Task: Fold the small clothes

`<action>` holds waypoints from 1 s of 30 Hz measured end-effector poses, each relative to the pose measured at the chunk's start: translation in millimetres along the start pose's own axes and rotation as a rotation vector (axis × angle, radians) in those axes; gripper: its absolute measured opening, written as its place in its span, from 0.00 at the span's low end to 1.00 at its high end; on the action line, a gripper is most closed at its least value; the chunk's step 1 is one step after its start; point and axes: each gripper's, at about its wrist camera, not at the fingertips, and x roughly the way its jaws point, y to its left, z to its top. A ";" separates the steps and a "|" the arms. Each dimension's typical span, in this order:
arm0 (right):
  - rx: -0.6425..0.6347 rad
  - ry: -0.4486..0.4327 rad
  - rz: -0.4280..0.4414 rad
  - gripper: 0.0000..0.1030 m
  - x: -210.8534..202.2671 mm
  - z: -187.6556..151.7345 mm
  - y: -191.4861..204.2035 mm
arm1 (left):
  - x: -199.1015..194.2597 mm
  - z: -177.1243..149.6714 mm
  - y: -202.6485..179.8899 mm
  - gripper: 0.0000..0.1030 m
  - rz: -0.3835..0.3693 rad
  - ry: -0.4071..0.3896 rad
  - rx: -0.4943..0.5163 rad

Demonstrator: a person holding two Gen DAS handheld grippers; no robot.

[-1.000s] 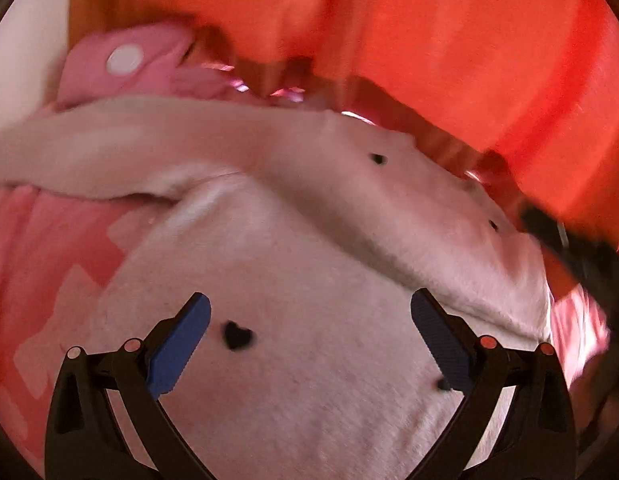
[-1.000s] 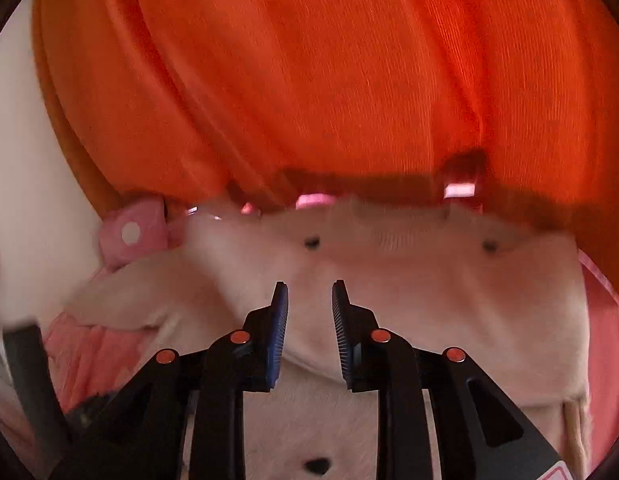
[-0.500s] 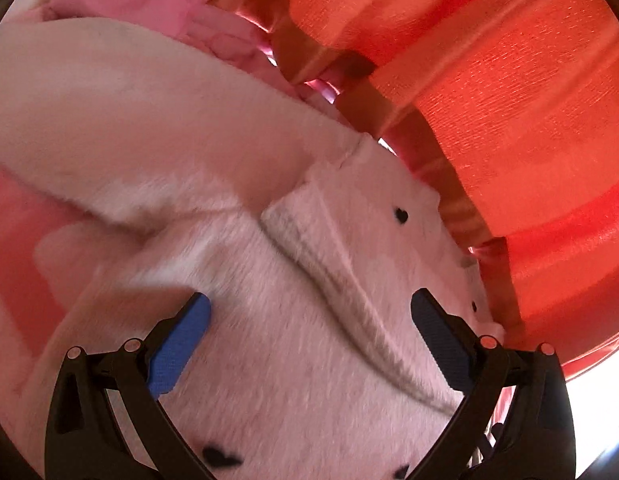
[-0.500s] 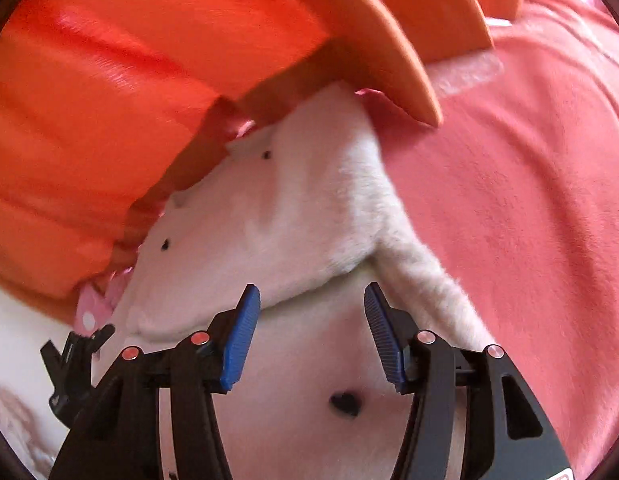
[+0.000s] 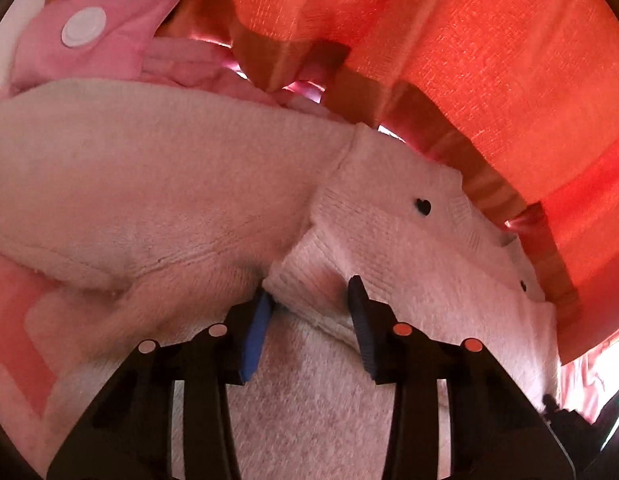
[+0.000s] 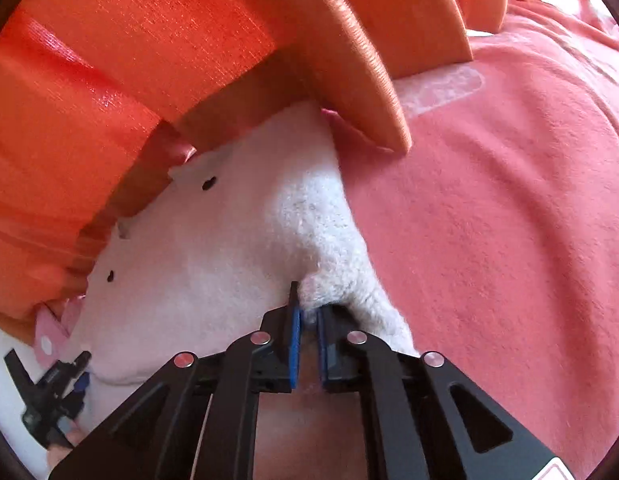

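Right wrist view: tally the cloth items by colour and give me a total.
Orange: 1, the curtain
White: 1, the sweater
Pink: 2, the blanket and the dotted garment
Total: 4

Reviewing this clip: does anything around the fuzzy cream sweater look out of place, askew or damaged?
No damage shows. The cream sweater lies crowded against the orange curtain, whose hem drapes over its top edge. A pink spotted garment is wedged behind its sleeve. Both claws, left and right, pinch bunched fabric.
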 end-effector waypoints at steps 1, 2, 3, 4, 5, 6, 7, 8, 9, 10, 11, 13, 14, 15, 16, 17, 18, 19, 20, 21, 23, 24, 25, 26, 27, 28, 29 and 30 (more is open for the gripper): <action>-0.012 -0.030 0.006 0.11 -14.5 -1.0 9.4 | -4.7 1.6 3.6 0.37 -0.010 0.003 -0.022; -0.037 -0.047 -0.015 0.16 -28.0 -5.5 20.2 | -13.2 5.8 10.9 0.36 -0.033 -0.001 -0.070; -0.057 -0.053 -0.033 0.16 -35.3 -9.8 24.8 | -23.1 9.7 20.1 0.40 -0.052 -0.013 -0.115; -0.099 -0.073 -0.046 0.16 -50.5 -21.1 37.3 | -37.8 15.7 34.8 0.44 -0.065 -0.039 -0.177; -0.125 -0.077 -0.046 0.16 -58.9 -29.1 42.8 | -48.4 19.0 47.0 0.57 -0.059 -0.058 -0.216; -0.155 -0.075 -0.047 0.16 -65.1 -36.8 53.7 | -60.9 22.9 62.6 0.68 -0.042 -0.084 -0.257; -0.191 -0.067 -0.030 0.16 -72.8 -46.0 68.4 | -76.2 27.8 85.0 0.69 -0.018 -0.119 -0.293; -0.207 -0.061 -0.006 0.16 -78.5 -51.4 73.2 | -86.5 30.0 102.1 0.71 0.008 -0.140 -0.301; -0.221 -0.052 0.022 0.18 -83.6 -59.0 79.5 | -95.4 32.8 120.9 0.72 0.051 -0.160 -0.305; -0.243 -0.043 0.050 0.25 -86.7 -66.3 89.4 | -104.6 35.9 145.7 0.73 0.117 -0.179 -0.312; -0.277 -0.032 0.068 0.33 -86.4 -73.9 100.1 | -111.1 39.7 170.9 0.76 0.183 -0.186 -0.326; -0.362 -0.017 0.067 0.36 -78.7 -89.6 119.0 | -123.1 48.4 223.7 0.76 0.296 -0.184 -0.393; -0.400 -0.012 0.056 0.36 -75.6 -96.2 127.2 | -128.6 52.2 246.3 0.76 0.320 -0.191 -0.439; -0.428 -0.011 0.047 0.36 -74.0 -100.7 132.1 | -133.1 55.9 266.8 0.76 0.330 -0.198 -0.482; -0.450 -0.006 0.047 0.36 -71.5 -106.5 136.7 | -134.5 60.9 288.0 0.76 0.338 -0.195 -0.523; -0.457 0.003 0.053 0.36 -70.3 -109.3 139.0 | -130.8 65.2 300.1 0.76 0.352 -0.181 -0.549; -0.454 0.010 0.058 0.36 -69.1 -110.8 139.4 | -126.4 67.6 312.5 0.76 0.366 -0.167 -0.573; -0.451 0.021 0.068 0.36 -68.1 -112.3 139.4 | -121.0 69.9 326.8 0.75 0.372 -0.154 -0.606; -0.449 0.027 0.071 0.37 -67.3 -113.0 138.4 | -120.9 71.2 331.2 0.75 0.367 -0.176 -0.614; -0.446 0.028 0.069 0.38 -66.0 -111.8 137.5 | -120.3 73.6 330.8 0.69 0.379 -0.194 -0.617; -0.439 0.030 0.068 0.40 -64.6 -110.4 137.8 | -114.0 81.8 324.0 0.39 0.390 -0.173 -0.598; -0.434 0.029 0.069 0.40 -64.1 -109.7 138.7 | -108.6 87.0 315.6 0.16 0.368 -0.153 -0.575; -0.425 0.024 0.069 0.40 -64.7 -107.2 137.8 | -104.8 91.7 302.3 0.12 0.344 -0.140 -0.548; -0.419 0.018 0.071 0.40 -65.1 -107.2 137.7 | -108.8 95.2 294.7 0.13 0.327 -0.150 -0.528; -0.412 0.007 0.071 0.40 -65.6 -106.2 136.8 | -114.4 101.0 271.9 0.12 0.298 -0.179 -0.486; -0.401 -0.002 0.073 0.41 -67.2 -103.5 134.9 | -120.7 106.1 241.4 0.12 0.263 -0.210 -0.430; -0.390 -0.010 0.074 0.41 -68.4 -101.1 133.1 | -125.1 111.0 214.7 0.11 0.227 -0.229 -0.376; -0.381 -0.015 0.075 0.41 -68.8 -99.3 131.5 | -130.7 113.2 183.5 0.11 0.183 -0.248 -0.316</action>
